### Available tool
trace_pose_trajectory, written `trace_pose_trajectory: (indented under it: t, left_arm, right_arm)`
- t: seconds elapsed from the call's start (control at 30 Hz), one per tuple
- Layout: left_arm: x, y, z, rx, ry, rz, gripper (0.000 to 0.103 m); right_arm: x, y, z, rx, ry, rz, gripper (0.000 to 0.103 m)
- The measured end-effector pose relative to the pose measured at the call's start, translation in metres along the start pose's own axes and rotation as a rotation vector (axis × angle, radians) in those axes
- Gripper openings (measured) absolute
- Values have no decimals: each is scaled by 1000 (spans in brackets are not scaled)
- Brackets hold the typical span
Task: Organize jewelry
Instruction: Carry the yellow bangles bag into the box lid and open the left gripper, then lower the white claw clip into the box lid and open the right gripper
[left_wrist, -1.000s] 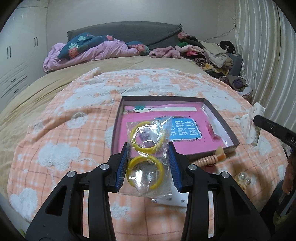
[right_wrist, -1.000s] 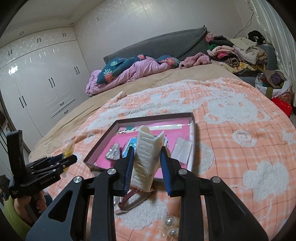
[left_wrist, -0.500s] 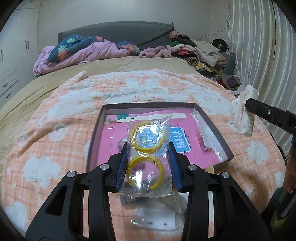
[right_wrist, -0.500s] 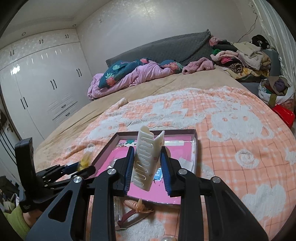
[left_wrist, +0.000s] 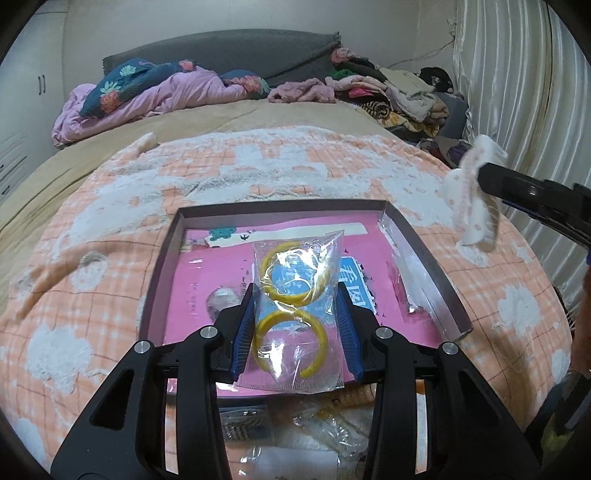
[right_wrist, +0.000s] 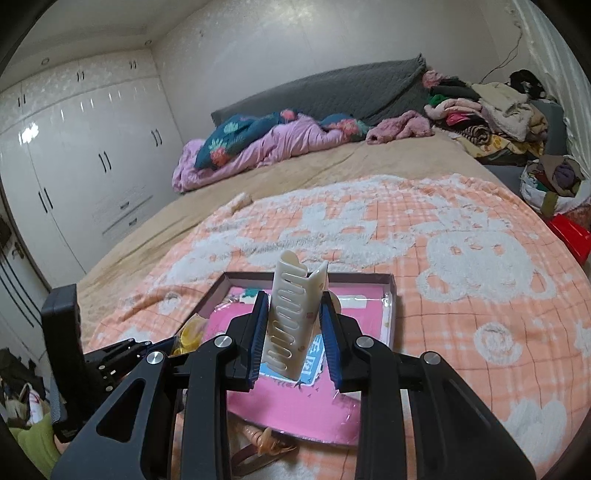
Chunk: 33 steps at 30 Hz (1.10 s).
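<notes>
**Gloss meeting fuzz on the bed**

Clear crinkly plastic bag (left_wrist: 297, 310) is glinting over glossy yellow bangles (left_wrist: 291, 334); the ivory hair claw (right_wrist: 293, 325) is looking smooth plastic (slightly shiny), the blanket (right_wrist: 461, 266) showing tufted, fuzzy cloth, the wardrobe (right_wrist: 85, 162) gleaming.

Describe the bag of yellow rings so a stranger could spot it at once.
Start at the orange-and-white blanket on the bed, then find the shallow pink-lined box lying on it. Above the box, the left tongs pinch a clear plastic bag. It alone holds two open yellow rings, stacked.
</notes>
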<state>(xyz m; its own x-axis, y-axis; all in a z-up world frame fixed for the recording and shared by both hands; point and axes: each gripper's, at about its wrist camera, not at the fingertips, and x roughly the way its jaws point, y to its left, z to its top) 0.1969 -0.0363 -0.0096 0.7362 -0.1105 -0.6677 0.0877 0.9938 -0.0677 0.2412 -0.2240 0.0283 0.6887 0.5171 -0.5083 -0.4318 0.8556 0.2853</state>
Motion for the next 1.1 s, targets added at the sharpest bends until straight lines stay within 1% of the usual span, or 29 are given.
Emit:
trace_pose_trajectory:
  t: [0.23, 0.43, 0.53, 0.73, 0.87, 0.97, 1.1]
  left_arm:
    - [18, -6, -2, 25, 45, -13, 33]
    - [34, -7, -7, 26, 86, -19, 33]
    - [40, -8, -12, 24, 99, -21, 33]
    - [47, -8, -20, 28, 127, -18, 35]
    - [45, -7, -22, 24, 130, -15, 44]
    - [41, -6, -22, 26, 123, -11, 47]
    - [35, -4, -21, 12, 114, -8, 53]
  right_arm:
    - [29, -16, -14, 20, 75, -2, 27]
    - [42, -28, -24, 42, 109, -12, 27]
    - [48, -30, -29, 45, 127, -10, 27]
    - [60, -27, -36, 43, 173, 20, 27]
    - [67, -27, -41, 55, 202, 37, 27]
    - [70, -27, -43, 62, 214, 38, 27]
    - [70, -29, -45, 74, 225, 37, 28]
